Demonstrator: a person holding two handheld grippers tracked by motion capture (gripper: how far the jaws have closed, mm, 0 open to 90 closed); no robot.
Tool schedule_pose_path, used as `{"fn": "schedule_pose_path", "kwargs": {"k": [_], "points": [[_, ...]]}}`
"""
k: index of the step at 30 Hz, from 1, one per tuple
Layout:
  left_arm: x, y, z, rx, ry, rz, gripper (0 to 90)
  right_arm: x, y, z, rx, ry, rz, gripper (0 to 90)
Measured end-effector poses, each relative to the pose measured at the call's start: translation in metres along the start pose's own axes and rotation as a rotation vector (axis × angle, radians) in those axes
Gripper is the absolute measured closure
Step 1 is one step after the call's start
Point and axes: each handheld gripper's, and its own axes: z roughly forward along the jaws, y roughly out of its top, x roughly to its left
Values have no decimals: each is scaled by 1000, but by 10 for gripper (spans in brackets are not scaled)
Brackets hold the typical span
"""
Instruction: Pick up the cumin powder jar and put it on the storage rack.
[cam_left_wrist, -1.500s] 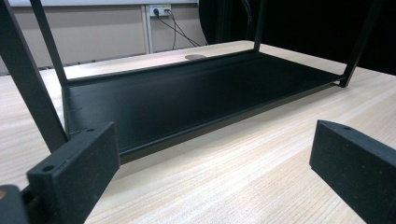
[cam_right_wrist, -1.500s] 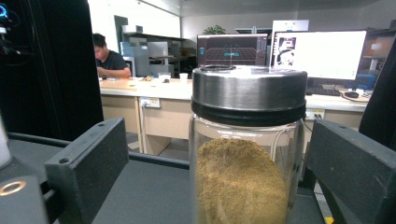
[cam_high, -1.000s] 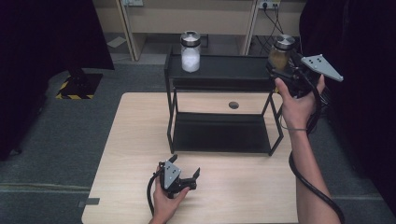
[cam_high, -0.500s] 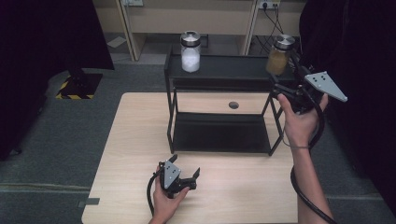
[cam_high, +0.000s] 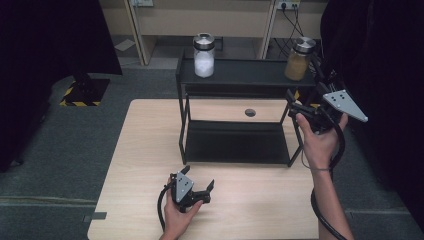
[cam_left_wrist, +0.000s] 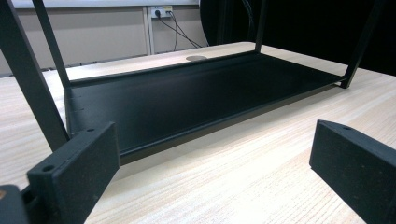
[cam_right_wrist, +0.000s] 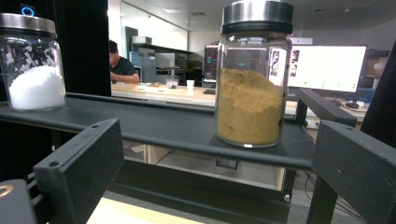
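A black two-tier rack (cam_high: 235, 75) stands on the wooden table (cam_high: 140, 150). Its top shelf (cam_right_wrist: 163, 123) carries a jar of white grains (cam_high: 203, 55) (cam_right_wrist: 32, 70) at the left and a jar of brown powder (cam_high: 299, 59) (cam_right_wrist: 252, 79) at the right, both upright with metal lids. My right gripper (cam_high: 296, 102) (cam_right_wrist: 215, 168) is held off the rack's right end, below and short of the brown jar, open and empty. My left gripper (cam_high: 199, 177) (cam_left_wrist: 215, 158) rests low on the table in front of the rack, open, facing the bare lower shelf (cam_left_wrist: 187, 98).
A round cable hole (cam_high: 250, 112) lies in the table behind the rack. Pale cabinets (cam_high: 200, 20) stand beyond the table. Black curtains (cam_high: 45, 60) hang at the left and right. A person sits at a far desk (cam_right_wrist: 123, 65) with monitors (cam_right_wrist: 327, 67).
My right gripper has drawn back from the brown jar, down and to the right; the jar stays on the top shelf. The left gripper has not moved.
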Motion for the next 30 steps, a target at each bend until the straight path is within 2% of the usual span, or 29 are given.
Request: {"fn": "schedule_pose_path", "kwargs": {"k": [30], "points": [[-1,-2,0,-9,1,5,11,-1,-38,-28,8,12,20,22]]}}
